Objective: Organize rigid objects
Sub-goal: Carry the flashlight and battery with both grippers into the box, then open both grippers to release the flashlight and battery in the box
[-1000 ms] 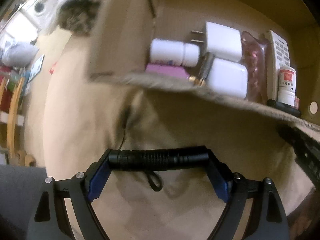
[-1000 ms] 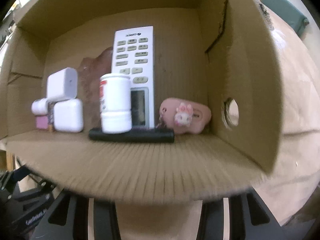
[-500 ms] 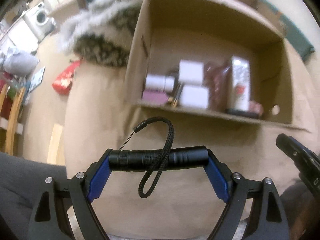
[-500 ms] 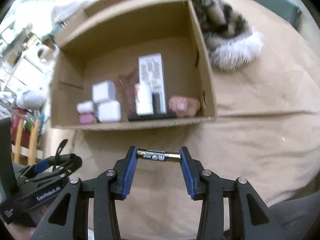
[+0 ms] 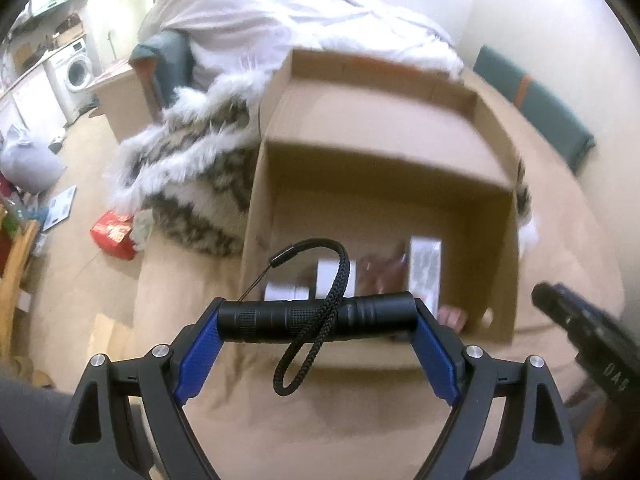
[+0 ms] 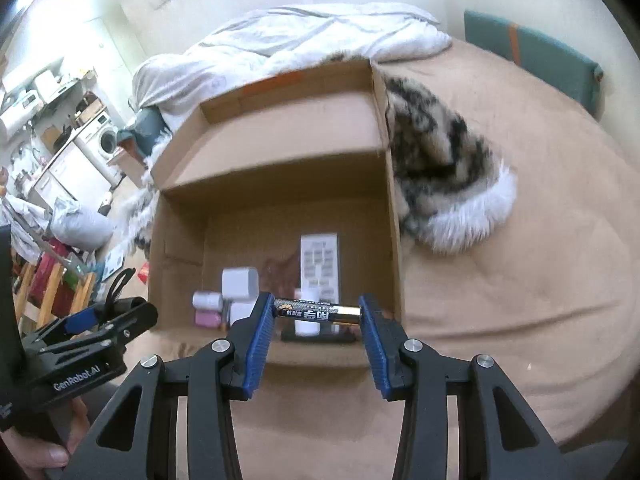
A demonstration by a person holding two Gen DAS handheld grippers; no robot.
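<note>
My left gripper (image 5: 318,322) is shut end to end on a black flashlight (image 5: 316,319), whose wrist cord (image 5: 308,344) loops over it. My right gripper (image 6: 318,314) is shut on a black and gold battery (image 6: 320,313), held crosswise between its blue pads. Both hang in the air in front of an open cardboard box (image 5: 384,152) (image 6: 280,140) on the tan bed cover. In the box lie a white remote (image 6: 320,264), white chargers (image 6: 239,282), a white pill bottle (image 6: 207,300), a pink block (image 6: 207,319) and a black stick (image 6: 318,337).
A furry black and white garment (image 6: 444,160) lies against the box's right side, and it shows to the box's left in the left wrist view (image 5: 192,168). A white duvet (image 6: 288,36) is behind. The other gripper (image 6: 80,344) is at lower left, a hand below it.
Both grippers rose and tipped back from the box's front edge, so the whole box now shows from above. The flashlight's cord flipped up over the barrel. The battery came into view.
</note>
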